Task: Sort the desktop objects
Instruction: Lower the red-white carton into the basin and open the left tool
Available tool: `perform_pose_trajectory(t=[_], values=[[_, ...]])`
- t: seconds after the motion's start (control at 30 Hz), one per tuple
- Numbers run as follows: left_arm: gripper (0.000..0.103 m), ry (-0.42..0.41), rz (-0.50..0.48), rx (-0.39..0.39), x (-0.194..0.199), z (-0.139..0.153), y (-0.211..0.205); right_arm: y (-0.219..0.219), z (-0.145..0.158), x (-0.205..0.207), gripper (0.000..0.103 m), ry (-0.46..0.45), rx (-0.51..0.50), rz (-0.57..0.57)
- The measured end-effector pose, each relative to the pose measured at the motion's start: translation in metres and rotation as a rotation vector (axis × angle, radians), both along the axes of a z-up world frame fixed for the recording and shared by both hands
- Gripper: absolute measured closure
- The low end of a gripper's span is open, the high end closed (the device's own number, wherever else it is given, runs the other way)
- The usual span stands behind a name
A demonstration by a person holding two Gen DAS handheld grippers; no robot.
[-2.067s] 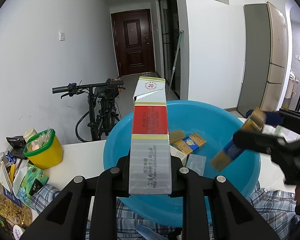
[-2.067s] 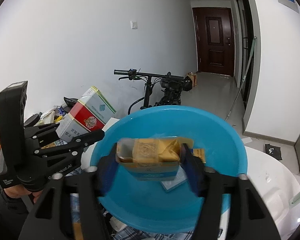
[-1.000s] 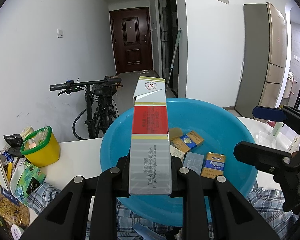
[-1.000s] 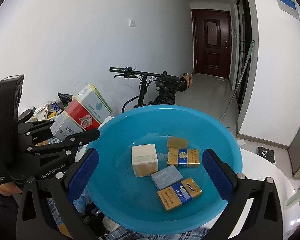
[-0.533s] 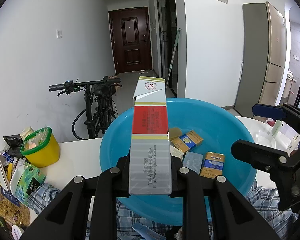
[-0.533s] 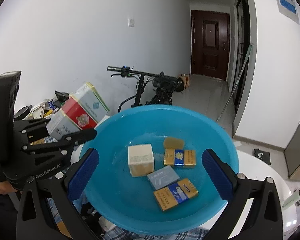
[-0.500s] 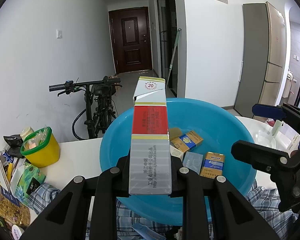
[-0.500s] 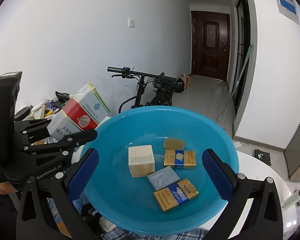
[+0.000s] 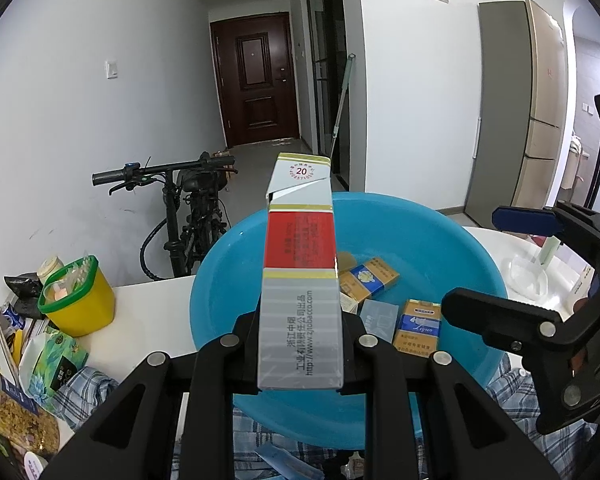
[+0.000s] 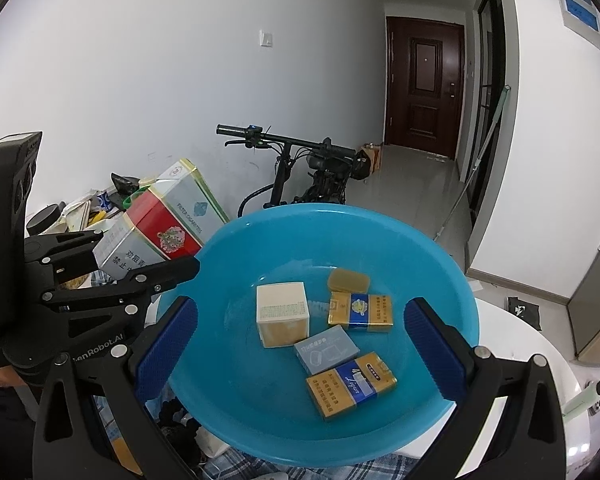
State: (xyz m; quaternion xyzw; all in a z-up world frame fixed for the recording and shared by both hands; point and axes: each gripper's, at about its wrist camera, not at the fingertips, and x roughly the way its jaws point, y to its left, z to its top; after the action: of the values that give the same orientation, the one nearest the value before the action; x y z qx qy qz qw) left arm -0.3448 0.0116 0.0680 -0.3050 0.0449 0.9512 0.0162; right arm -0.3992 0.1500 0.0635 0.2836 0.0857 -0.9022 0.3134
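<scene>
Right wrist: tongs (image 10: 300, 344) emptied, pack (image 10: 351, 384) now in basin (image 10: 440, 280)

the blue basin (image 10: 440, 272) is looking like smooth, glossy plastic. the red and silver carton (image 9: 300, 300) is showing shiny printed cardboard, and the checked cloth (image 9: 512, 400) is looking soft and matt.

A red, silver and gold-striped carton (image 9: 300, 280) contrasts with the blue basin (image 10: 440, 264) holding gold-and-blue packs (image 10: 351, 383).

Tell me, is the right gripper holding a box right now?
No, the right gripper is wide open with nothing between its blue pads, just hanging above the blue basin.
</scene>
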Motion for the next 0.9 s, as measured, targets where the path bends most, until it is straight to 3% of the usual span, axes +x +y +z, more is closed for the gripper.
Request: perform_pose_trajectory(t=[0.03, 0.07, 0.1, 0.13, 0.3, 0.43, 0.67, 0.9], values=[[0.052, -0.003, 0.001, -0.004, 0.0, 0.0, 0.001, 0.0, 0.0, 0.0, 0.0, 0.0, 0.001, -0.001], [0.013, -0.001, 0.012, -0.011, 0.0, 0.0, 0.002, 0.0, 0.0, 0.0, 0.0, -0.001, -0.001, 0.001], [0.003, 0.019, 0.057, -0.033, 0.001, 0.002, 0.001, 0.003, 0.0, 0.0, 0.0, -0.006, -0.018, 0.007], [0.0, 0.053, 0.092, -0.055, 0.003, 0.004, 0.0, 0.005, 0.001, 0.0, 0.0, -0.004, -0.026, -0.002], [0.0, 0.077, 0.085, -0.002, 0.01, 0.013, -0.007, 0.018, 0.003, -0.003, 0.0, 0.01, -0.039, -0.067], [0.0, 0.066, 0.101, -0.006, 0.01, 0.012, -0.011, 0.027, 0.003, -0.006, 0.0, 0.003, -0.062, -0.104], [0.0, 0.048, 0.077, 0.017, 0.007, 0.014, -0.01, 0.02, 0.001, -0.008, 0.0, -0.001, -0.039, -0.093], [0.0, 0.054, 0.087, -0.028, 0.008, 0.016, -0.006, 0.013, -0.002, -0.006, 0.0, -0.006, 0.001, -0.077]])
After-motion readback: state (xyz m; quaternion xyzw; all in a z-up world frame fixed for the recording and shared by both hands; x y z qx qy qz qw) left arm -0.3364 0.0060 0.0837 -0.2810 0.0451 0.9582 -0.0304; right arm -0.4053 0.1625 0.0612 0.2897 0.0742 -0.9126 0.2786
